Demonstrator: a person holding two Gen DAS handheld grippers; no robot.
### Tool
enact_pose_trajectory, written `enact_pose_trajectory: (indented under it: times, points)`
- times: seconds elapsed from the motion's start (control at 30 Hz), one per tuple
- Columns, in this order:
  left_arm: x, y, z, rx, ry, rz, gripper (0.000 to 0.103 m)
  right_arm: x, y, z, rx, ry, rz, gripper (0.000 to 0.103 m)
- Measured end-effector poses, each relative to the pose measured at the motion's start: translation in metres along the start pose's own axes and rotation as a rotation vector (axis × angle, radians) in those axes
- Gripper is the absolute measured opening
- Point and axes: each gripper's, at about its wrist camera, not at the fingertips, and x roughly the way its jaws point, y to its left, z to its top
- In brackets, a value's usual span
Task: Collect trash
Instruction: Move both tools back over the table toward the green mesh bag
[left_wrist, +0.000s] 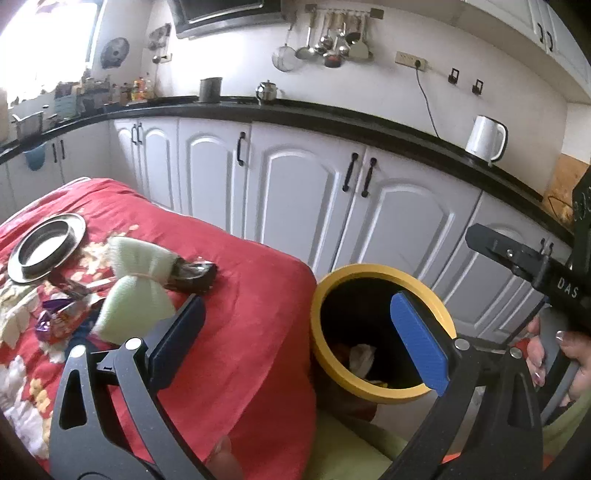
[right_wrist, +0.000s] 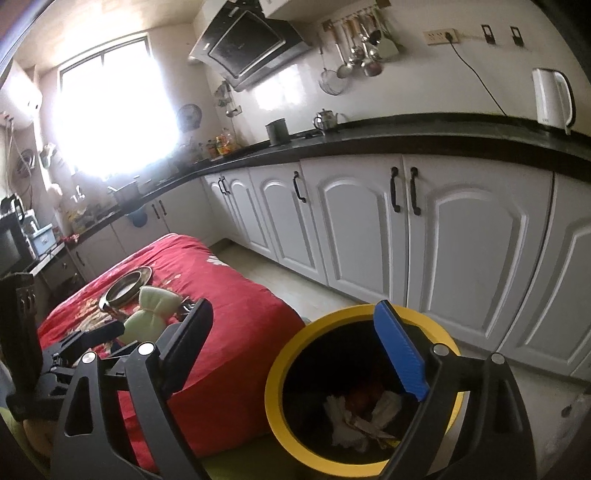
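Beside the red-draped table (left_wrist: 240, 332) stands our round black bin (right_wrist: 295, 387) with its smooth yellow rim, crumpled white paper (right_wrist: 343, 417) and scraps lying at its bottom. Over it we hold the right gripper (right_wrist: 299, 354) and left gripper (left_wrist: 295, 339), both spread wide, grasping nothing. Shiny crinkled wrappers (left_wrist: 61, 317) lie on the cloth near a soft pale-green pouch (left_wrist: 136, 284) and a steel plate (left_wrist: 46, 247).

We see a low worktop (left_wrist: 236, 332) with a red flowery cloth (left_wrist: 258, 295) over it. On the cloth sits a shiny metal plate (left_wrist: 46, 249). Just beside the plate lies a soft green pouch (left_wrist: 135, 284), tied in the middle. A dark wrapper (left_wrist: 192, 275) touches the pouch at its far side. Near the pouch's other end lie a purple wrapper (left_wrist: 50, 319) and an orange wrapper (left_wrist: 70, 319). On the floor (right_wrist: 280, 284) right next to the worktop stands a black bin with a yellow rim (right_wrist: 273, 391).
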Motion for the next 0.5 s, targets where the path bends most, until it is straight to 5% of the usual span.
enact_pose_trajectory:
  times: [0.5]
  points:
    - [-0.026, 0.044, -0.003, -0.081, -0.065, 0.066, 0.092, 0.007, 0.054, 0.004, -0.119, -0.009, 0.075, 0.091]
